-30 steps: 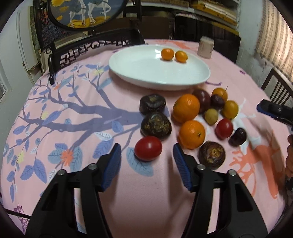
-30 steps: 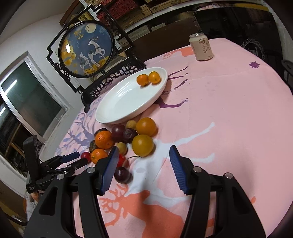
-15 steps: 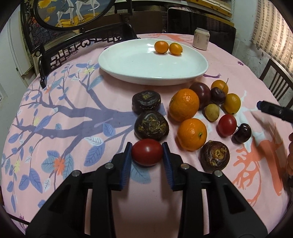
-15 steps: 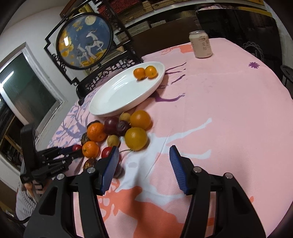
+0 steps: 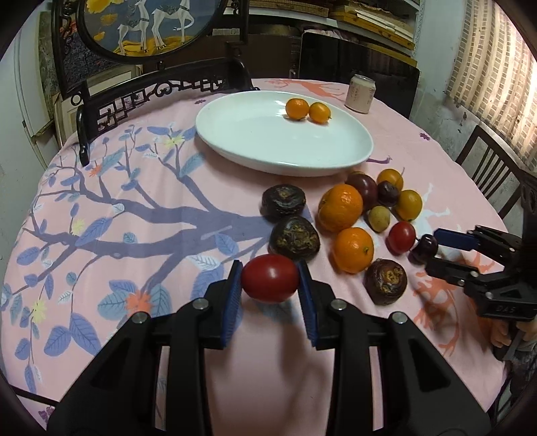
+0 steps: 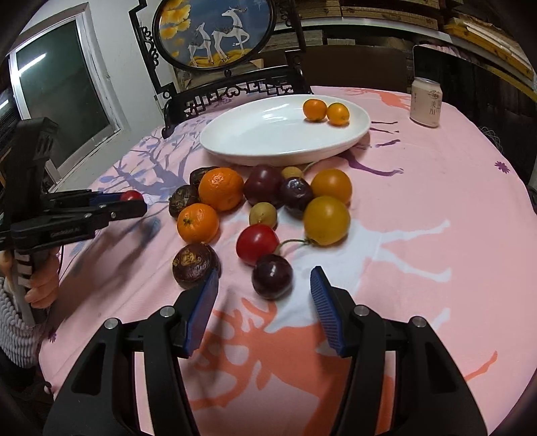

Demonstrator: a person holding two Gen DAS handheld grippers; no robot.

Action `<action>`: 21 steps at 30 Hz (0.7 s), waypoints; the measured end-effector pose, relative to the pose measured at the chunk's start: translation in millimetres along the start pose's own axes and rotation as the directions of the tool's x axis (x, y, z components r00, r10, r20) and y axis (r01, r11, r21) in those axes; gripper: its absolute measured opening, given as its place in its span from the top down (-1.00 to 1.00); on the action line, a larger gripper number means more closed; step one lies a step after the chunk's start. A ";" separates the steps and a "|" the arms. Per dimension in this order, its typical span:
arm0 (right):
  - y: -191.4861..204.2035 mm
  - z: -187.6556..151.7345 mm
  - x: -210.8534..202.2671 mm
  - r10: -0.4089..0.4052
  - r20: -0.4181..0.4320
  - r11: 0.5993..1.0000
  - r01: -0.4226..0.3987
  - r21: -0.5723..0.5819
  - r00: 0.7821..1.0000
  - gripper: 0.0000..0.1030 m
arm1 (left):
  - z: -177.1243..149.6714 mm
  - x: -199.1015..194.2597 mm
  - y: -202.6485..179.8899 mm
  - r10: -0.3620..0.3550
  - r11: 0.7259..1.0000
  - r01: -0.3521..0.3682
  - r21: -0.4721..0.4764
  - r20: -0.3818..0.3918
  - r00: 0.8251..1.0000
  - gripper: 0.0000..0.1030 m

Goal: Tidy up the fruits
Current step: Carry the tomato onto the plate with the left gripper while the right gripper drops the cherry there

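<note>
My left gripper (image 5: 270, 285) is shut on a red tomato (image 5: 270, 282) and holds it just above the pink tablecloth; it also shows in the right wrist view (image 6: 131, 199). My right gripper (image 6: 263, 295) is open, its blue pads on either side of a dark purple plum (image 6: 272, 276), just short of it. It shows in the left wrist view (image 5: 436, 250) beside that plum (image 5: 424, 248). A white oval plate (image 5: 255, 141) holds two small oranges (image 5: 297, 108). A pile of oranges, tomatoes, plums and dark brown fruits (image 5: 342, 208) lies in front of the plate.
A drink can (image 5: 360, 93) stands behind the plate at the right. A dark carved chair back (image 5: 151, 97) and a round deer painting (image 5: 147, 26) stand behind the table. Another chair (image 5: 490, 167) is at the right edge.
My left gripper closed on the red tomato and lifted it slightly. My right gripper moved in toward the fruit pile and now straddles the dark plum.
</note>
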State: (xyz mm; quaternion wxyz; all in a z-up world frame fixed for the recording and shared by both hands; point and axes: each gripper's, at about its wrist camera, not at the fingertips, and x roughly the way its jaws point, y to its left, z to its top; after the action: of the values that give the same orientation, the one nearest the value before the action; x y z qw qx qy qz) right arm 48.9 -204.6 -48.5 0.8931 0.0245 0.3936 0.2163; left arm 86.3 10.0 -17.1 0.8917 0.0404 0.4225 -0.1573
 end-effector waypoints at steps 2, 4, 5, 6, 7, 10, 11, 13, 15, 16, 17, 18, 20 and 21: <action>1.5 0.3 5.7 -0.010 -0.015 1.000 0.010 -0.003 1.000 0.04 | -1.0 0.8 -2.5 0.002 1.000 -0.002 0.006 -0.005 1.000 0.36; -0.7 0.0 13.6 -0.011 -0.050 1.000 0.011 0.008 0.999 0.25 | -2.6 0.6 -4.0 0.010 1.000 -0.010 0.011 -0.002 1.000 0.36; -1.6 0.3 14.4 -0.008 -0.054 1.000 0.009 0.015 0.999 0.39 | -2.8 0.7 -4.6 0.010 1.000 -0.010 0.012 -0.002 1.000 0.36; -3.9 0.2 13.6 0.000 -0.051 1.000 0.001 0.027 0.999 0.47 | -2.8 1.2 -4.7 0.014 1.000 -0.014 0.013 -0.001 1.000 0.36; -5.0 -0.3 12.7 0.006 -0.047 0.999 -0.004 0.033 0.999 0.48 | -2.9 2.1 -4.6 0.022 1.000 -0.022 0.014 -0.001 1.000 0.36; -5.1 -1.0 7.1 -0.001 -0.025 1.000 0.002 0.030 1.000 0.49 | -3.6 7.1 -3.6 0.045 0.999 -0.044 0.011 -0.011 0.999 0.36; -5.0 -1.1 4.1 -0.006 -0.013 1.000 0.006 0.027 1.000 0.49 | -4.3 8.9 -3.6 0.051 0.999 -0.051 0.010 -0.015 0.999 0.36; -5.1 -0.6 0.9 -0.012 0.002 1.000 0.011 0.029 1.000 0.49 | -5.5 13.0 -4.5 0.066 0.998 -0.066 0.013 -0.024 0.998 0.36; -7.7 0.0 -5.0 -0.009 0.024 0.999 0.008 0.038 1.000 0.49 | -6.7 15.8 -5.0 0.075 0.997 -0.074 0.013 -0.031 0.997 0.36; -8.9 0.5 -8.0 -0.010 0.036 0.999 0.008 0.042 0.999 0.49 | -6.9 15.9 -5.2 0.076 0.997 -0.076 0.012 -0.031 0.997 0.36; -9.8 1.6 -11.3 -0.015 0.049 0.999 0.012 0.044 0.999 0.49 | -5.4 14.3 -5.0 0.083 0.997 -0.082 0.007 -0.022 0.996 0.36; -11.7 3.6 -15.0 -0.021 0.066 0.999 0.017 0.047 0.998 0.49 | -3.1 12.2 -4.0 0.086 0.996 -0.086 -0.002 -0.012 0.996 0.36; -16.9 12.5 -19.7 -0.021 0.079 0.998 0.016 0.057 0.997 0.49 | 8.2 7.8 2.0 0.068 0.997 -0.068 -0.044 -0.002 0.998 0.36; -19.9 22.5 -22.5 -0.025 0.086 0.998 0.020 0.061 0.996 0.49 | 18.1 6.6 5.8 0.051 0.996 -0.051 -0.069 -0.005 0.999 0.36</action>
State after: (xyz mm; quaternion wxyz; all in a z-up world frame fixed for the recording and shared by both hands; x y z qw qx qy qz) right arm 58.9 -228.9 -21.8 0.9106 0.0563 0.3611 0.1930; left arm 105.4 10.2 -10.9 0.8956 0.0205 0.4280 -0.1196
